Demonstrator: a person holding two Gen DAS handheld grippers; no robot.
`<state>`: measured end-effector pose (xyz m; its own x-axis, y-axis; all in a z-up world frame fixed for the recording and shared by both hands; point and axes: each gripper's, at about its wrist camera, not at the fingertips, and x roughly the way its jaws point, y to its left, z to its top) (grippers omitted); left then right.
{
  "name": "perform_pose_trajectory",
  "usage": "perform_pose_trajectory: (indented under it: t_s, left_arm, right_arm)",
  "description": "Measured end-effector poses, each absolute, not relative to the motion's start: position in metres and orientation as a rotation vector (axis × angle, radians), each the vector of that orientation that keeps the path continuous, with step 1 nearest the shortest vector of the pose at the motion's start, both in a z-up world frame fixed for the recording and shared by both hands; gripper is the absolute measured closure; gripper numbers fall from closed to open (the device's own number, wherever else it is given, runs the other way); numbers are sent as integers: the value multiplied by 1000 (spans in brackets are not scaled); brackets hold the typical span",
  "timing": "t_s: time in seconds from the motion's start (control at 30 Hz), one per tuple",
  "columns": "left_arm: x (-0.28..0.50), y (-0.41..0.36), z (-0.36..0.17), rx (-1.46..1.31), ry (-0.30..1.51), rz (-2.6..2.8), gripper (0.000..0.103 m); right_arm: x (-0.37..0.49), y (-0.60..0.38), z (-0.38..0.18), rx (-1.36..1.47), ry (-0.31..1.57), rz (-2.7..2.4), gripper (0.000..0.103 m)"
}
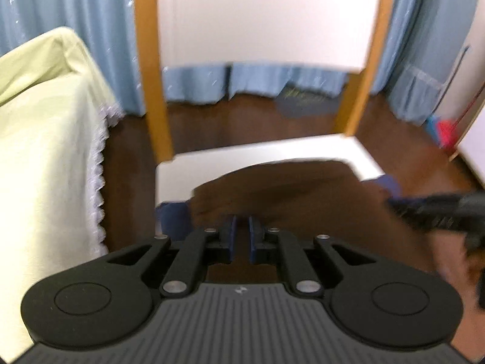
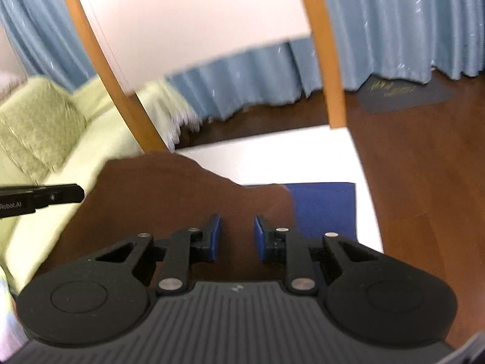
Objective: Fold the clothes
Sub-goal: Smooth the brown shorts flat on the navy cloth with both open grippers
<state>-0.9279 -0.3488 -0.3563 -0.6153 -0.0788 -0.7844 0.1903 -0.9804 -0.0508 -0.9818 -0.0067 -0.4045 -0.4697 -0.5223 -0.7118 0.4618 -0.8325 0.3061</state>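
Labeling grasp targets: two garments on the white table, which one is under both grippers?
The brown garment, spread on top; the blue garment only peeks out at its edges.

Brown garment [image 1: 272, 188] motion-blurred — edges smeared; blue cloth [image 2: 321, 206] partly hidden beneath.
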Motion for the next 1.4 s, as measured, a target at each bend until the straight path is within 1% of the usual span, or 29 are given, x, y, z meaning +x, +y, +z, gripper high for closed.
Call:
perform_pose_trajectory:
  t_s: [0.07, 0.13, 0.17, 0.27, 0.33, 0.37, 0.47, 0.53, 0.57, 0.67, 0.77, 0.83, 0.93, 1.0, 1.03, 1.1, 1.17, 1.23, 1.37, 1.4]
  left_arm:
    - [-919, -359, -350, 1252, 214, -2618, 89]
    - [-902, -368, -335, 1194, 277, -2622, 89]
    - [-895, -371, -326, 1156, 316, -2635, 89]
    - [-900, -356, -314, 1111, 345, -2740, 89]
    - [-914, -338, -316, 1165, 304, -2779, 89]
    - [-925, -336, -324, 1240, 292, -2769, 89]
    - [-947, -334, -349, 1402, 225, -2691, 89]
    - [-951, -337, -358, 1424, 201, -2686, 85]
    - [-949, -337, -359, 1420, 206, -2688, 85]
    - [-935, -342, -347, 1365, 231, -2676, 86]
    - [-910, -349, -326, 1293, 219, -2669, 88]
    - [-888, -350, -318, 1270, 249, -2707, 88]
    - [-855, -334, -316, 1272, 220, -2779, 88]
    - [-847, -323, -334, 1340, 176, -2755, 88]
    - [-843, -317, -343, 1373, 155, -2743, 88]
    - [-841, -315, -366, 1357, 126, -2743, 88]
    - [-837, -315, -355, 1321, 114, -2759, 88]
    - [-830, -315, -340, 1277, 122, -2772, 88]
    - [-804, -311, -324, 1251, 195, -2775, 88]
    - [-803, -311, -332, 1261, 187, -2764, 88]
  right_arm:
    - [-990, -2, -408, 1177, -35, -2374, 84]
    - [-992, 12, -403, 1198, 5, -2502, 82]
    - [-984, 17, -393, 1156, -17, -2531, 82]
    - [-953, 13, -364, 984, -89, -2521, 82]
    - [-931, -17, -352, 873, -133, -2421, 83]
    - [-927, -25, -352, 869, -137, -2394, 84]
    - [-923, -66, -367, 935, -89, -2337, 84]
    - [-927, -81, -382, 1014, -53, -2328, 83]
    - [-931, -86, -396, 1073, -24, -2312, 83]
    - [-930, -84, -396, 1072, -31, -2309, 84]
    - [-921, -71, -372, 1016, -51, -2364, 81]
    - [-906, -54, -352, 988, -79, -2393, 79]
    - [-877, -46, -340, 968, -103, -2385, 79]
    - [-848, -47, -343, 947, -87, -2363, 79]
    - [-844, -48, -346, 949, -72, -2357, 76]
    - [-835, -62, -376, 1053, 21, -2326, 75]
    - [-830, -65, -394, 1044, 60, -2330, 75]
    - [-828, -65, -389, 1028, 69, -2341, 75]
    - [-796, -51, -352, 955, 13, -2387, 73]
    - [-789, -50, -348, 956, 17, -2387, 71]
